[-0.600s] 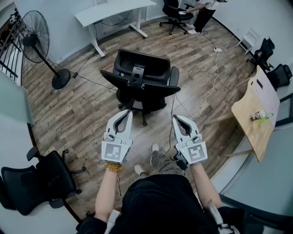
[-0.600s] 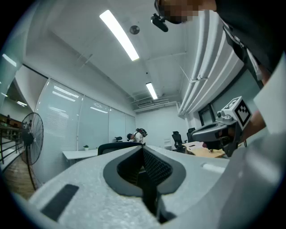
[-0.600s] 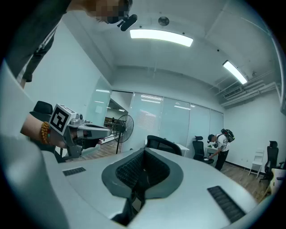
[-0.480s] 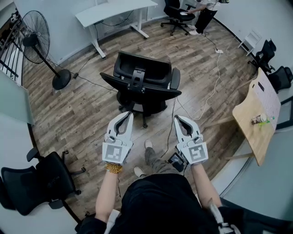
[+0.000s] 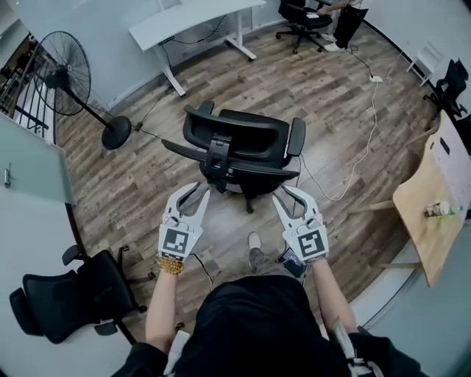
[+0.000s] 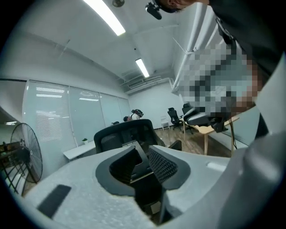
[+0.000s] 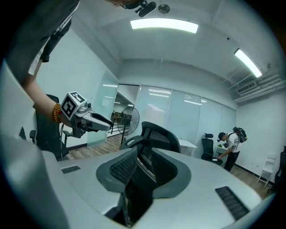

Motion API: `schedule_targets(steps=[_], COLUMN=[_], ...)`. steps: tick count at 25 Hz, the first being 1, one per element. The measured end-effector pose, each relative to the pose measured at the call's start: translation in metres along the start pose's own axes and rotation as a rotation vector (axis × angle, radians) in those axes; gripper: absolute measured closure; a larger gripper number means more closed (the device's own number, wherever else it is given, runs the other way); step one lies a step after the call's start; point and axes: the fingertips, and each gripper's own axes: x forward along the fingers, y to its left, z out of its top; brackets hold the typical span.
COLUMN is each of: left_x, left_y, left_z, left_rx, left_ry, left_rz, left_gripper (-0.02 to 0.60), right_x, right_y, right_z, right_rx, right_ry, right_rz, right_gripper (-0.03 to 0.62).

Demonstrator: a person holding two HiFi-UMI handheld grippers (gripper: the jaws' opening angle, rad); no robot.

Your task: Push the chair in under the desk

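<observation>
Just behind chair (image 5: 246, 136), left tongs (image 5: 197, 191), right tongs (image 5: 288, 193) open

My left gripper (image 5: 194, 194) and right gripper (image 5: 291, 196) are pale grey. Each carries a cube of black-and-white square markers, and the pads (image 7: 123, 167) on the jaws are dark grey with a fine mesh pattern. The office chair (image 5: 243, 140) is black all over. The floor (image 5: 147, 184) has brown-grey wood planks. The desk (image 5: 191, 18) is white, the pedestal fan (image 5: 66, 74) black and the cable (image 5: 353, 162) white. The wooden table (image 5: 430, 213) is light tan. My bead bracelet (image 5: 170, 265) is amber.
</observation>
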Motion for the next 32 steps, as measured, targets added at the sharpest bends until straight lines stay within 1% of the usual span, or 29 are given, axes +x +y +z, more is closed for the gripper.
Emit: schedule_targets(steps=[2, 5, 7, 8, 10, 12, 14, 16, 18, 20, 22, 23, 25, 27, 28, 29, 31, 32], left_x=[0.012, 0.026, 0.031, 0.032, 0.040, 0.053, 0.061, 0.069, 0.077, 0.081, 0.082, 0.083, 0.085, 0.092, 0.097, 0.101, 0.107, 0.107], left_y=[0.008, 0.026, 0.035, 0.038, 0.045, 0.056, 0.068, 0.079, 0.085, 0.088, 0.094, 0.097, 0.103, 0.111, 0.114, 0.116, 0.114, 0.113], left_z=[-0.006, -0.014, -0.027, -0.037, -0.057, -0.066, -0.072, -0.079, -0.087, -0.103, -0.122, -0.130, -0.145, -0.153, -0.155, -0.157, -0.162, -0.166], left_rx=[0.021, 0.040, 0.085, 0.129, 0.254, 0.367, 0.420, 0.434, 0.418, 0.423, 0.479, 0.512, 0.565, 0.589, 0.585, 0.572, 0.549, 0.556], left_ry=[0.028, 0.067, 0.114, 0.150, 0.227, 0.279, 0.303, 0.312, 0.325, 0.374, 0.445, 0.475, 0.512, 0.512, 0.499, 0.482, 0.455, 0.448], left_rz=[-0.013, -0.010, -0.024, -0.041, -0.087, -0.137, -0.185, -0.245, -0.327, -0.417, -0.485, -0.510, -0.553, -0.582, -0.594, -0.608, -0.645, -0.662], left_gripper=[0.484, 0.464, 0.453, 0.448, 0.428, 0.388, 0.376, 0.366, 0.348, 0.310, 0.268, 0.258, 0.256, 0.258, 0.263, 0.282, 0.315, 0.326], right_x=[0.007, 0.024, 0.034, 0.039, 0.048, 0.060, 0.073, 0.085, 0.092, 0.095, 0.099, 0.101, 0.105, 0.116, 0.122, 0.127, 0.135, 0.137], right_y=[-0.008, -0.017, -0.017, -0.016, -0.017, -0.020, -0.018, -0.015, -0.010, -0.002, 0.004, 0.007, 0.010, 0.008, 0.006, 0.006, 0.010, 0.012], right_z=[-0.006, -0.019, -0.028, -0.032, -0.036, -0.043, -0.049, -0.051, -0.052, -0.058, -0.070, -0.076, -0.084, -0.086, -0.086, -0.088, -0.093, -0.097], right_rx=[0.002, -0.026, -0.053, -0.071, -0.120, -0.163, -0.195, -0.236, -0.295, -0.356, -0.411, -0.431, -0.439, -0.430, -0.428, -0.427, -0.437, -0.450], right_ry=[0.004, 0.034, 0.062, 0.077, 0.108, 0.148, 0.186, 0.212, 0.233, 0.268, 0.325, 0.354, 0.389, 0.399, 0.405, 0.417, 0.455, 0.477], right_rz=[0.022, 0.063, 0.099, 0.116, 0.142, 0.170, 0.206, 0.239, 0.280, 0.325, 0.356, 0.365, 0.361, 0.326, 0.307, 0.295, 0.289, 0.285], right_gripper=[0.487, 0.473, 0.460, 0.450, 0.434, 0.414, 0.401, 0.388, 0.384, 0.382, 0.378, 0.379, 0.379, 0.398, 0.427, 0.441, 0.434, 0.424])
